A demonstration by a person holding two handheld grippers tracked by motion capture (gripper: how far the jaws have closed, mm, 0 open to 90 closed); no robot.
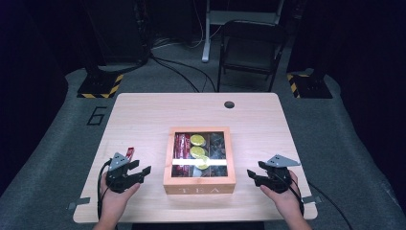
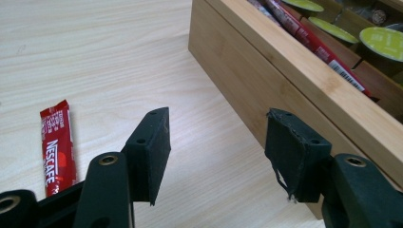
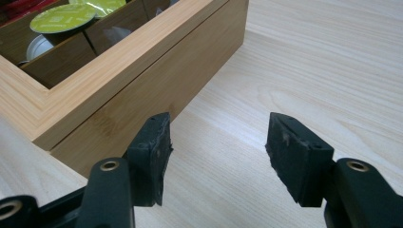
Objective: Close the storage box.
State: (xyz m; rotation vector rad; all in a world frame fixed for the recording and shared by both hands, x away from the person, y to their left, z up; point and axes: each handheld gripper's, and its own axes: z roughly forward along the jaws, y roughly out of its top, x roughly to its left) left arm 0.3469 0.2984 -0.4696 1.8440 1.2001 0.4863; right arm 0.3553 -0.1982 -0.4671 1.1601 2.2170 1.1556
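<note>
You can read "TEA" on the front wall of the wooden box (image 1: 199, 190), in pale capitals facing your side of the table. Left of the box, a red sachet (image 2: 58, 145) lies flat on the table and carries the brand "NESCAFE" in white letters running along its length. Beyond the table's far-left corner, well away from the box, the grey floor (image 1: 52, 143) bears a large dark "6". The barcode on a red stick inside the box is too small to read.

A recording lab or studio. Dark curtains surround a lone wooden table (image 1: 143, 115) on grey carpet. Hazard-striped stand bases (image 1: 99, 86) and a folding chair (image 1: 251, 48) stand behind.
</note>
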